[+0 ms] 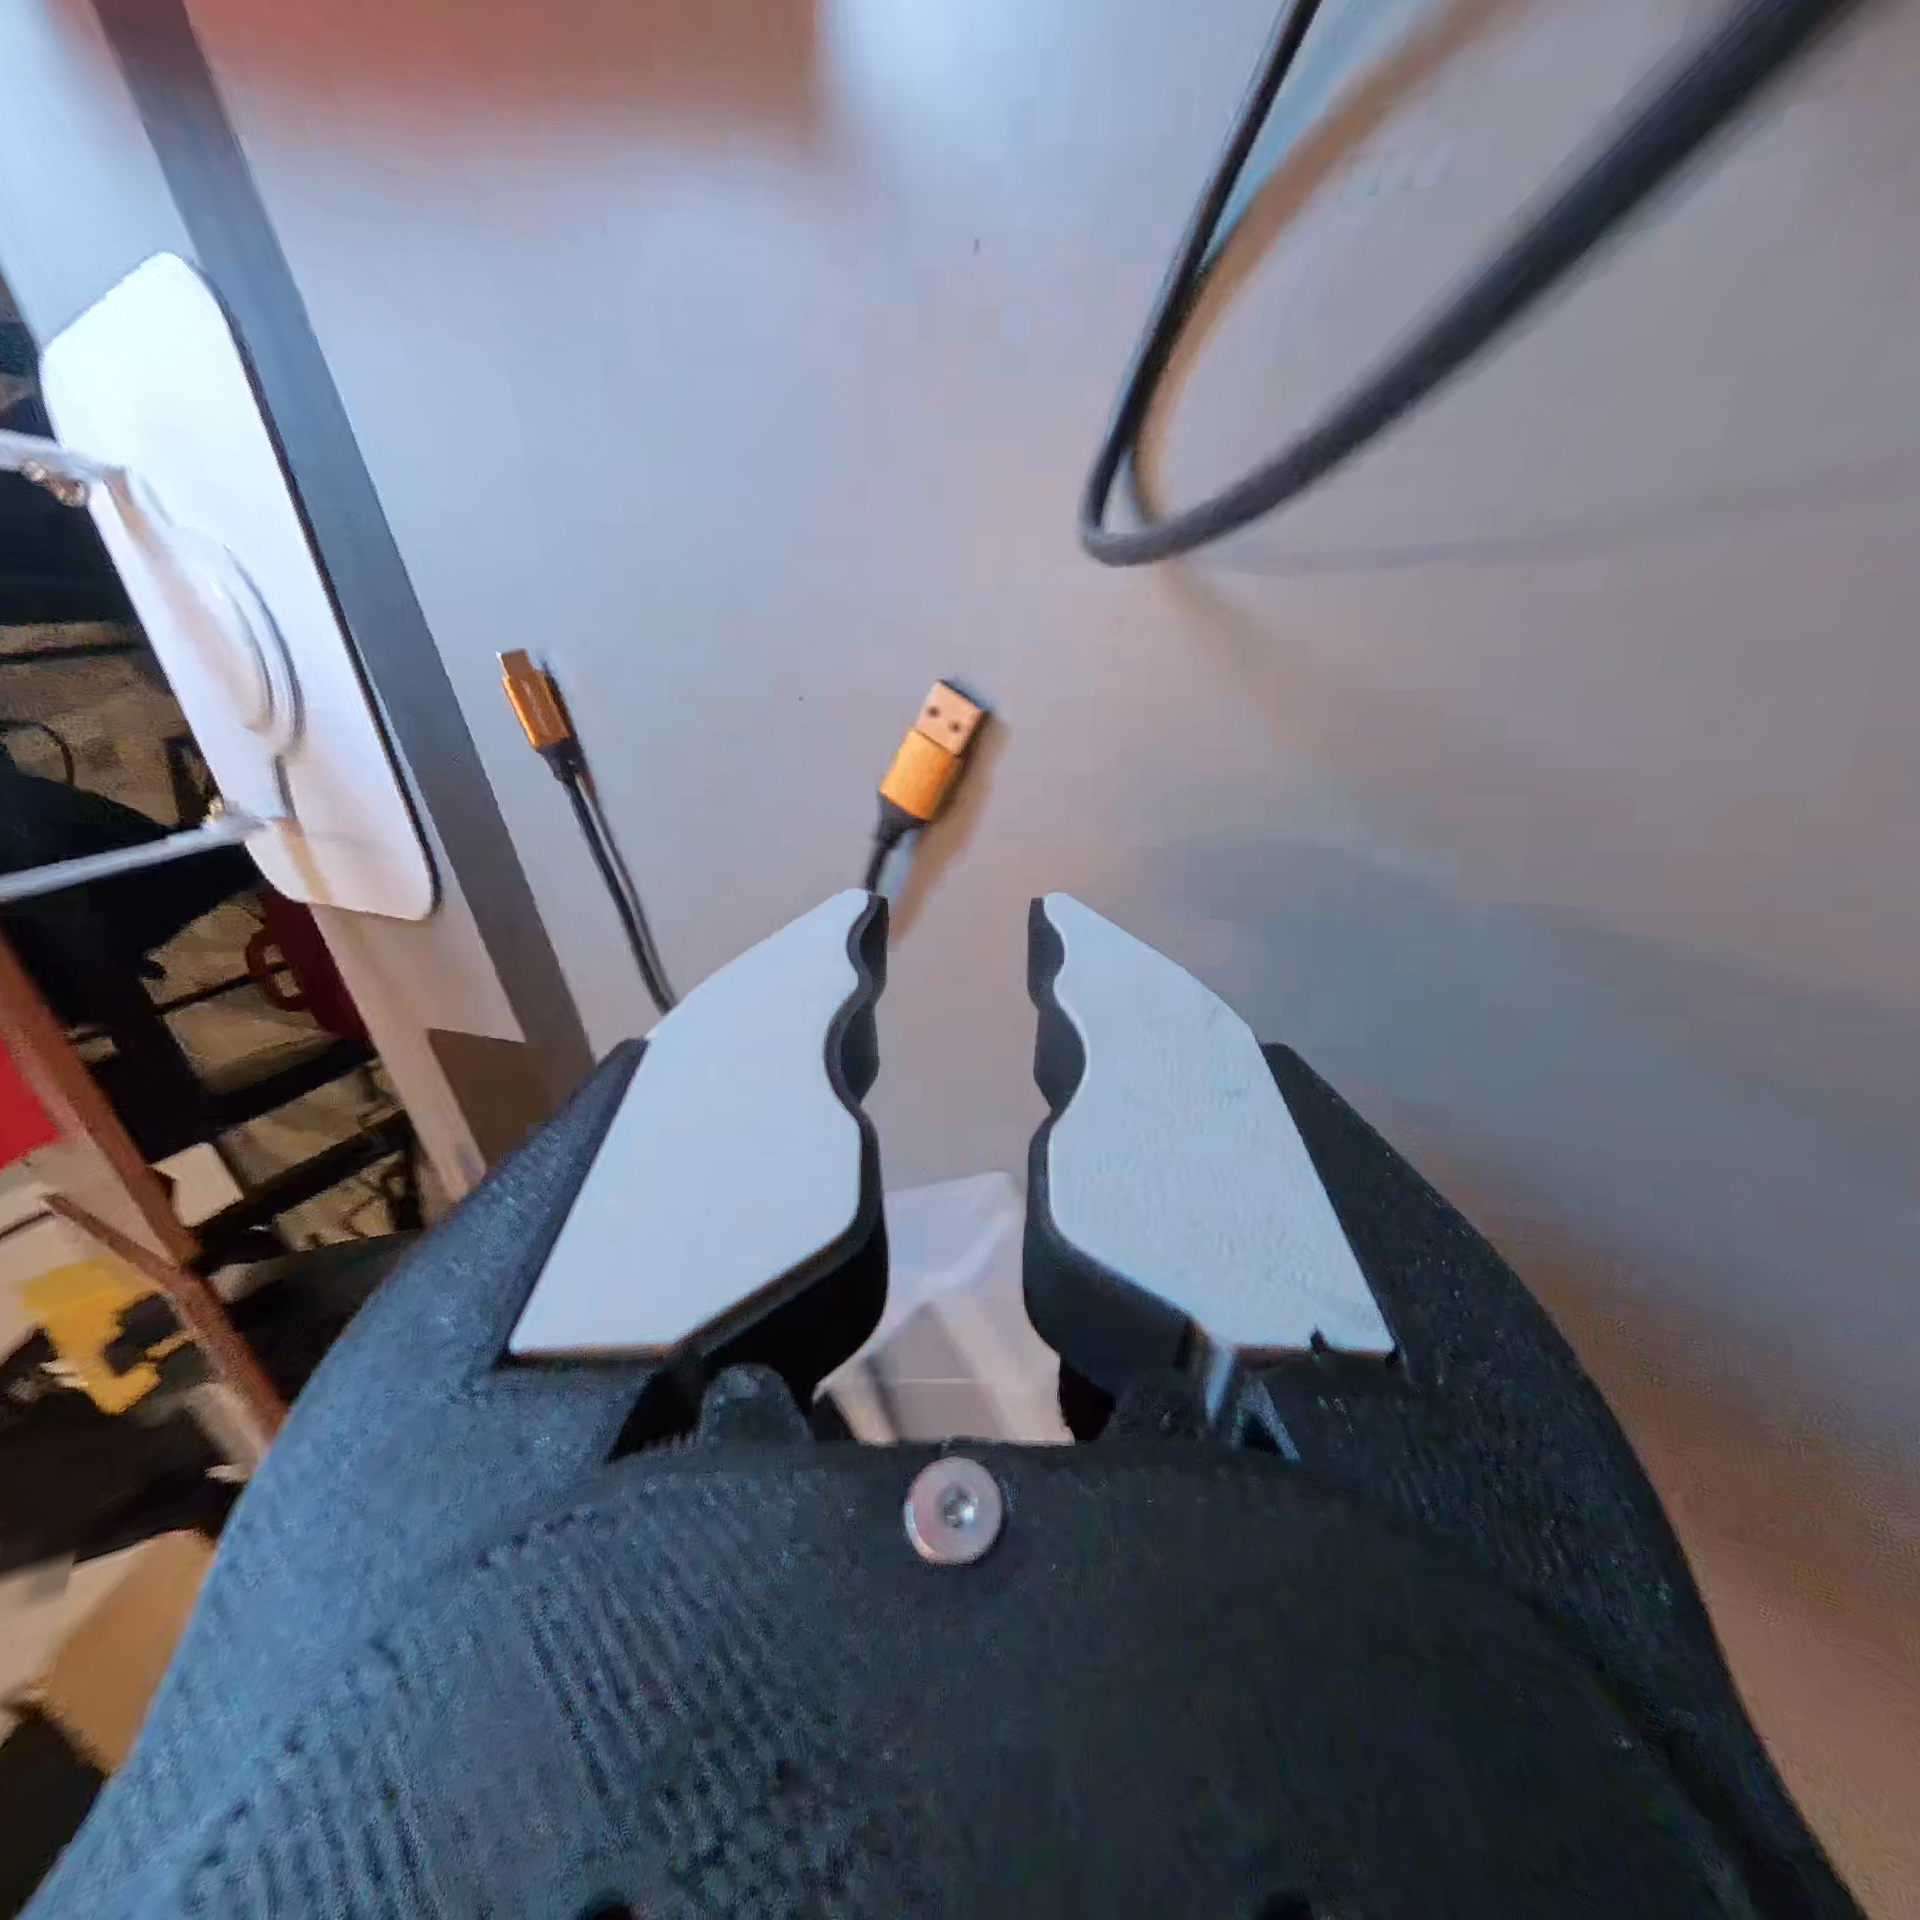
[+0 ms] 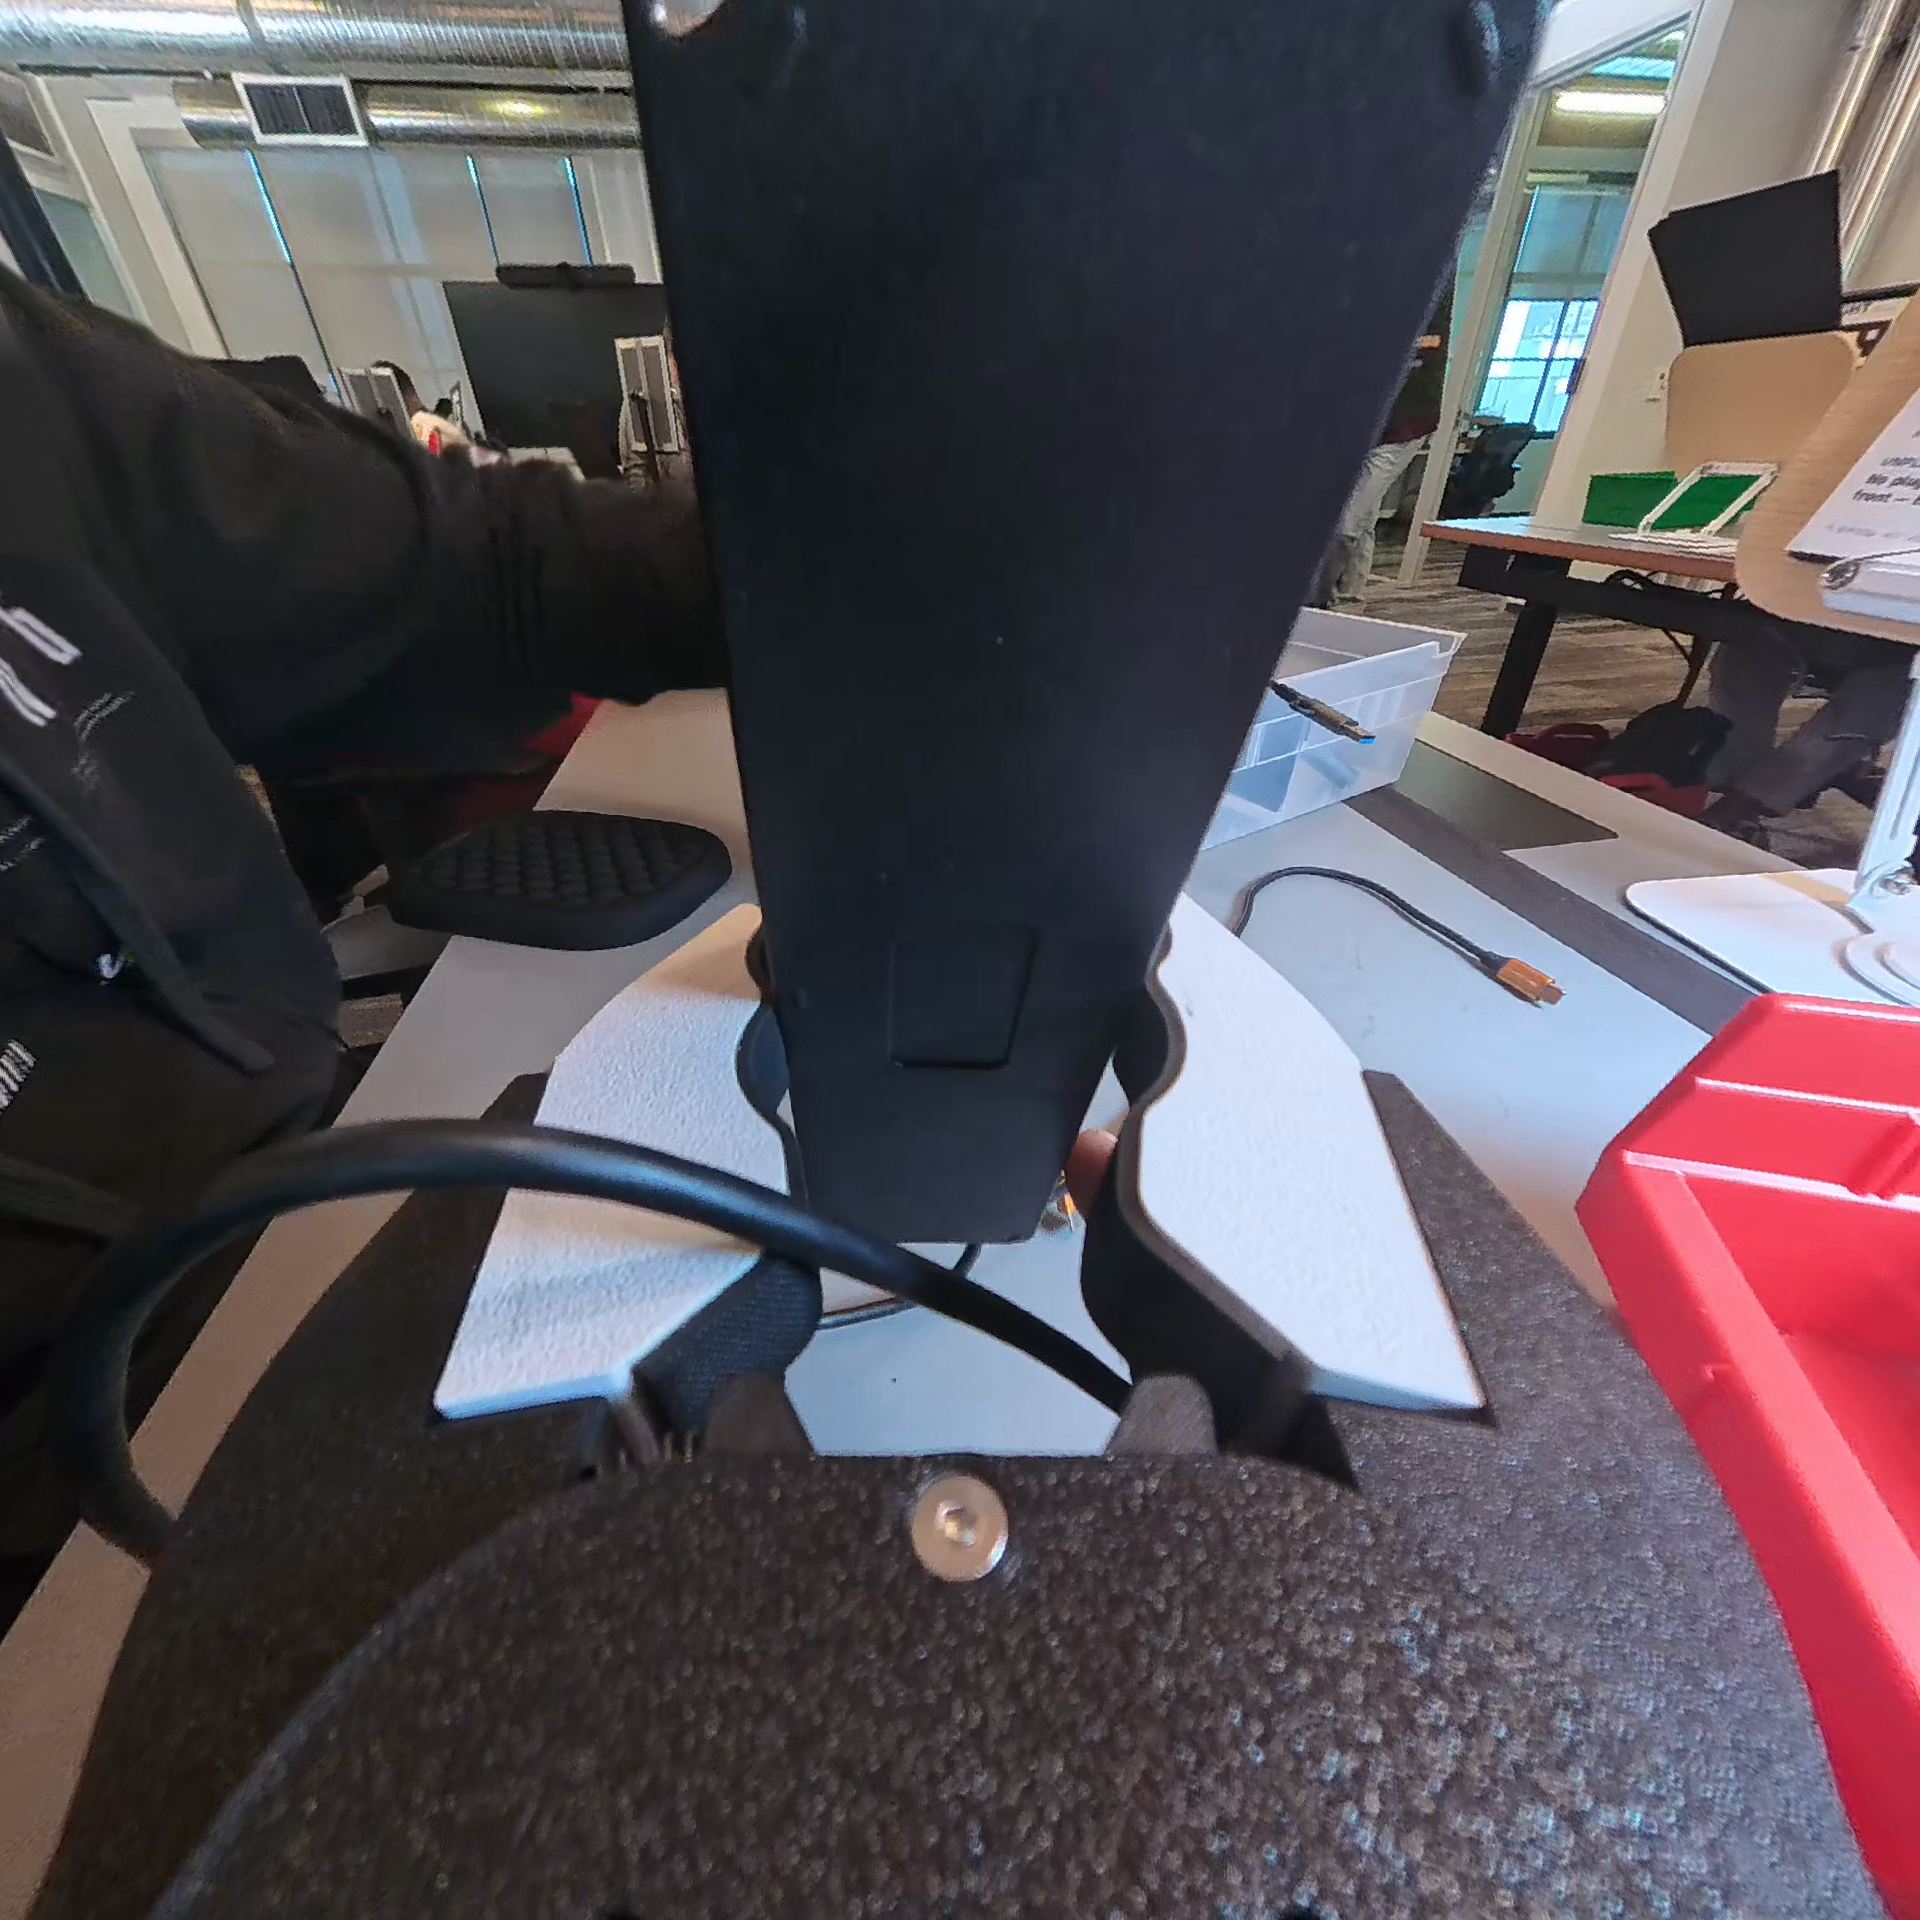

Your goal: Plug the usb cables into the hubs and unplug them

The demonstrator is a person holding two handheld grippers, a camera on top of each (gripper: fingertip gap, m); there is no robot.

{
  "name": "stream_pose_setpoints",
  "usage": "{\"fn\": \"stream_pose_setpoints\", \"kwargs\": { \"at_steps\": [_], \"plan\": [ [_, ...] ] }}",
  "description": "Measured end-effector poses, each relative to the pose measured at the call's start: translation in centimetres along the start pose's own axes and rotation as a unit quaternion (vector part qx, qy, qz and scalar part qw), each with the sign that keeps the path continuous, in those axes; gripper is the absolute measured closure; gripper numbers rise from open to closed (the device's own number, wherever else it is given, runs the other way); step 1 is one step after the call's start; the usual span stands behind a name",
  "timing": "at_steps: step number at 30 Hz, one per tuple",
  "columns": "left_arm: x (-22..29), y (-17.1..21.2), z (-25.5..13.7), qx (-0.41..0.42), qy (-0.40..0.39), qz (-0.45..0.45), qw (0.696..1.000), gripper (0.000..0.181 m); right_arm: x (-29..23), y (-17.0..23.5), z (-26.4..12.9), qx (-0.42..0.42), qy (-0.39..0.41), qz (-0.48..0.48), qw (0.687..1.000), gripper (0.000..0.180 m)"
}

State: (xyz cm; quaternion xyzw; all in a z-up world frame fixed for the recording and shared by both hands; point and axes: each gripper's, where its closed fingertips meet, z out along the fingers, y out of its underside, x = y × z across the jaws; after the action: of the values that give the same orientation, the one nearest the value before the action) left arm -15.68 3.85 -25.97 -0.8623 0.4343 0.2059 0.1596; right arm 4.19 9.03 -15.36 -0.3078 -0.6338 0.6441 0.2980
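Left wrist view: left gripper (image 1: 956, 914), fingers apart and empty, hung just short of the orange plug (image 1: 932, 753); right gripper (image 2: 961, 1049) clamped the black hub (image 2: 1039, 520). A skewed closure could spin the plug aside.

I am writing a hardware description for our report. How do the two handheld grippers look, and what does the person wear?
Both the left gripper and the right gripper have a rough, black, printed-looking body with a silver screw in the middle. Each finger carries a flat white plate, and the black inner edges of the jaws are wavy. The person wears a black sleeve.
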Motion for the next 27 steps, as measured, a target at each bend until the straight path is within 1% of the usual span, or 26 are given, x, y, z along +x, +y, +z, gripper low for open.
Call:
{"fn": "stream_pose_setpoints", "kwargs": {
  "at_steps": [2,5,7,10,12,13,16,17,19,22,25,27],
  "plan": [
    [-1.4,0.3,1.5,-0.035,0.027,0.036,0.998,0.155,0.0,0.0,0.0,0.0,-0.001,0.0,1.0,0.117],
    [-2.2,1.4,3.4,-0.089,0.08,0.074,0.99,0.155,-0.1,-0.1,-0.1,0.003,-0.002,-0.001,1.0,0.117],
    [-1.9,2.2,4.4,-0.117,0.13,0.079,0.981,0.153,-0.1,-0.3,-0.2,0.006,-0.003,-0.001,1.0,0.117],
    [-1.3,2.2,5.5,-0.121,0.171,0.083,0.974,0.154,0.0,-0.4,-0.3,0.007,-0.005,-0.001,1.0,0.117],
    [-1.4,1.8,5.8,-0.116,0.182,0.072,0.974,0.163,0.0,-0.4,-0.4,0.008,-0.005,-0.001,1.0,0.117],
    [-1.2,1.7,5.9,-0.111,0.193,0.06,0.973,0.173,0.0,-0.4,-0.4,0.008,-0.005,0.0,1.0,0.117],
    [-0.2,1.2,5.3,-0.108,0.219,-0.003,0.97,0.174,-0.1,-0.4,-0.5,0.008,-0.006,-0.002,1.0,0.117],
    [0.1,0.9,4.5,-0.105,0.221,-0.025,0.969,0.174,-0.1,-0.4,-0.5,0.008,-0.007,-0.003,1.0,0.117],
    [0.6,-0.1,2.2,-0.069,0.213,-0.072,0.972,0.174,-0.2,-0.6,-0.6,0.01,-0.008,-0.006,1.0,0.117],
    [2.8,-1.8,-2.8,-0.001,0.229,-0.171,0.958,0.174,-0.2,-0.7,-0.7,0.012,-0.008,-0.006,1.0,0.117],
    [7.4,-3.4,-8.2,0.074,0.298,-0.233,0.923,0.174,-0.3,-0.5,-0.5,0.006,-0.011,-0.007,1.0,0.117],
    [10.7,-4.9,-11.5,0.139,0.347,-0.262,0.89,0.174,-0.5,-0.2,-0.3,-0.002,-0.014,-0.009,1.0,0.117]
  ]
}}
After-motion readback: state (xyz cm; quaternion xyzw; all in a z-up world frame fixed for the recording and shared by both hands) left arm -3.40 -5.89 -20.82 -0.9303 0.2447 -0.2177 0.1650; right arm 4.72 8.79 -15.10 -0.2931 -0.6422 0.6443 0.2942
